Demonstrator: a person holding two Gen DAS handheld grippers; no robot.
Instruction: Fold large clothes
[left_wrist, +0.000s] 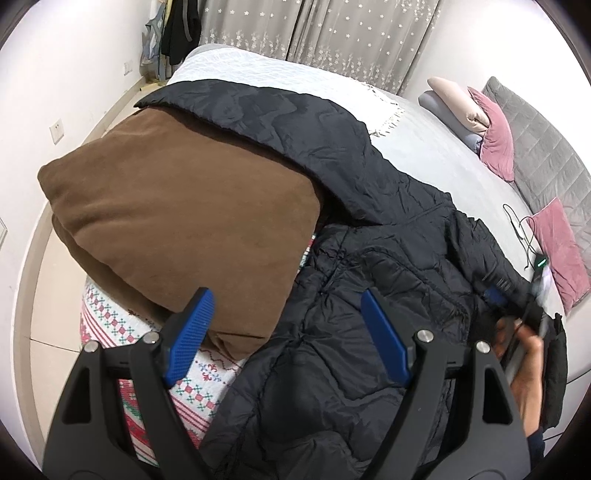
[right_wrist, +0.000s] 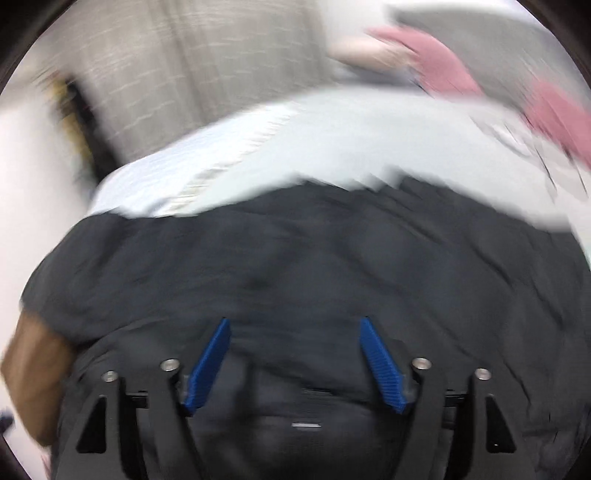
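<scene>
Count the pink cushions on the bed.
2. One pink cushion leans on the grey headboard beside the beige pillow; the other pink cushion lies nearer, by the black cable. Others may be hidden.

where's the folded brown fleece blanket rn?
Left wrist view, left of centre: the folded brown fleece blanket sits on the patterned quilt at the bed's corner, its right edge under the black puffer jacket.

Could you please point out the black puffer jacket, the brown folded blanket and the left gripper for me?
black puffer jacket (left_wrist: 332, 362): left wrist view, quilted front.
brown folded blanket (left_wrist: 177, 206): left wrist view, top face.
left gripper (left_wrist: 286, 332): left wrist view, midway between open fingertips.
</scene>
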